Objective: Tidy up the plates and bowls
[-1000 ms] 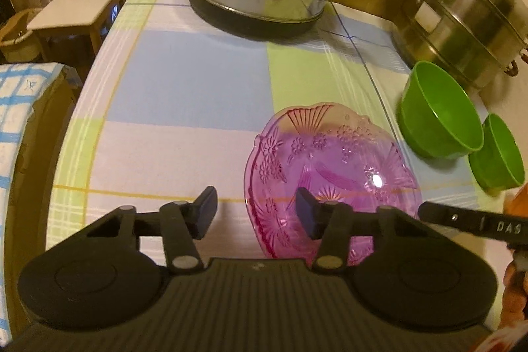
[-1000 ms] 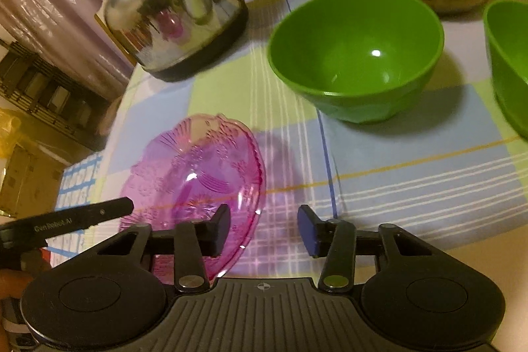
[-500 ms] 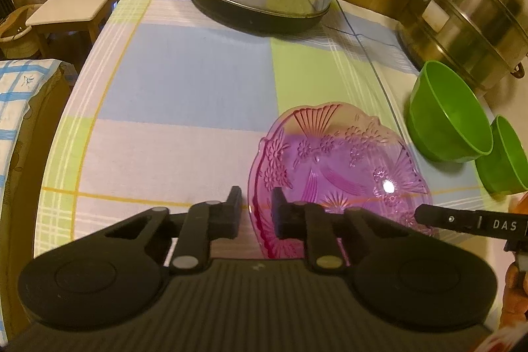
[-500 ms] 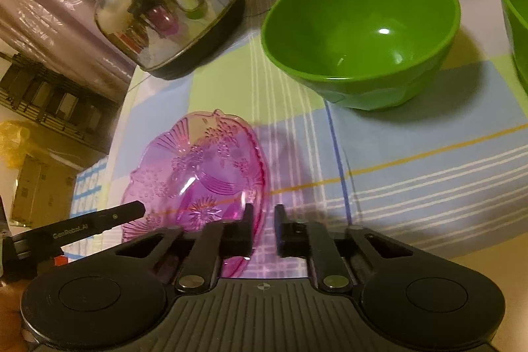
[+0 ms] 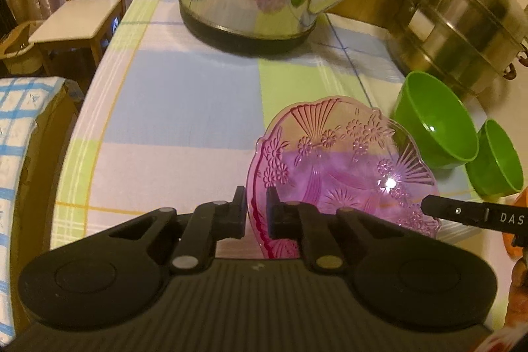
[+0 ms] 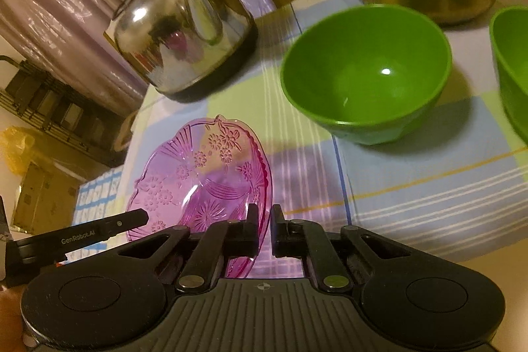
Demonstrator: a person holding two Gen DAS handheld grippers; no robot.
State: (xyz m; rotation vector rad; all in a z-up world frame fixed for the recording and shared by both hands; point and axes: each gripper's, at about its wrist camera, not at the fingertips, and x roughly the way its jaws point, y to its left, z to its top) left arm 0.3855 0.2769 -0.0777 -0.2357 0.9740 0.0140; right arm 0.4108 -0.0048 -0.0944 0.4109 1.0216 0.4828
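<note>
both grippers [image 5: 256, 208] [image 6: 264, 228] pinch pink plate [image 5: 343, 174]

Left hand-held gripper [image 5: 256, 208]: jaws wide apart a second ago, closing since, now clamped on near-left rim of pink glass plate [image 5: 343, 177]. Right hand-held gripper [image 6: 264, 228]: same change, jaws open a second ago, closing since, now clamped on opposite rim. Plate: previously flat on counter [image 5: 171, 108], now tilted, gripped edges raised, far edge higher in both views. Green bowl [image 6: 366, 71] larger and nearer in right wrist view.
</note>
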